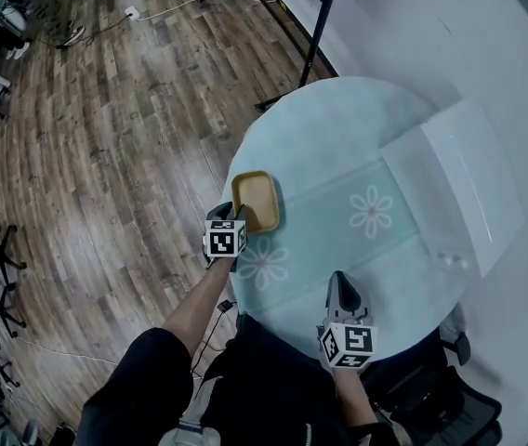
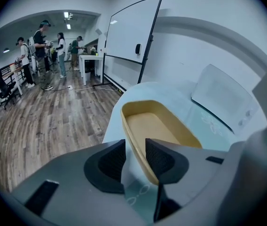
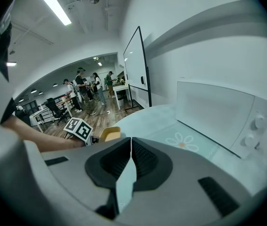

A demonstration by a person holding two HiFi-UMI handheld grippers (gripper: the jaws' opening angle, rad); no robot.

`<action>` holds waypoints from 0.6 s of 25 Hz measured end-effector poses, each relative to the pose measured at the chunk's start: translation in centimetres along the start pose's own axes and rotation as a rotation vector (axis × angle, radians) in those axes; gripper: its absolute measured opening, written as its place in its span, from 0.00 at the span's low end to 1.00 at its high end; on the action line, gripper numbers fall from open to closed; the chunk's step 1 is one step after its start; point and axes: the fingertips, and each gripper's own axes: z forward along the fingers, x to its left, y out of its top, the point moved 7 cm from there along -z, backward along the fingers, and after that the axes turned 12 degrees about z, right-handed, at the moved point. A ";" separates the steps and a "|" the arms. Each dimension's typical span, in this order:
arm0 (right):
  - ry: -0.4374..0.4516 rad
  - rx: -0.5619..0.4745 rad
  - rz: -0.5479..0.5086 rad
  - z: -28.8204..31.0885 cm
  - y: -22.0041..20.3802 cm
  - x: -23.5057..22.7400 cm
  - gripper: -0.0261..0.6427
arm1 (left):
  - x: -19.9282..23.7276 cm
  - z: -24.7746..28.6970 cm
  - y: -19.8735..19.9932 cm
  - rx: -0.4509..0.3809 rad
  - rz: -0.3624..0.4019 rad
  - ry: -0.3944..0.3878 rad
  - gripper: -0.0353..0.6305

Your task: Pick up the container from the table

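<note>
A shallow yellow container [image 1: 256, 202] lies empty on the round pale-blue table [image 1: 338, 128], near its left edge. My left gripper [image 1: 234, 212] is at the container's near end. In the left gripper view the container [image 2: 158, 125] fills the middle, and my left gripper [image 2: 135, 155] straddles its near rim: the wall runs between the jaws against the right pad [image 2: 158, 158], with a gap to the left pad, so the jaws are open. My right gripper [image 1: 341, 282] hovers over the table's near edge, shut with nothing in it [image 3: 130, 147]. From there the container [image 3: 110, 133] shows small at left.
A white microwave-like box [image 1: 459, 179] stands on the table's right side. Flower prints [image 1: 371, 211] mark the tabletop. A whiteboard on a stand [image 2: 131, 36] rises beyond the table. Wood floor drops off to the left, with several people [image 2: 42, 51] and desks far back.
</note>
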 end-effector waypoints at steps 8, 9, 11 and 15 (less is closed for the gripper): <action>-0.018 0.001 0.017 -0.4 -0.4 -0.8 0.08 | -0.4 0.7 -0.2 0.016 0.010 0.012 0.13; -0.019 0.001 0.018 -0.5 -0.5 -0.8 0.08 | -0.5 0.7 -0.3 0.017 0.014 0.013 0.12; -0.019 0.002 0.020 -0.5 -0.7 -0.8 0.08 | -0.5 0.7 -0.3 0.018 0.021 0.008 0.10; -0.020 0.004 0.025 -0.7 -0.9 -0.7 0.08 | -0.7 0.5 0.0 0.008 0.056 -0.008 0.09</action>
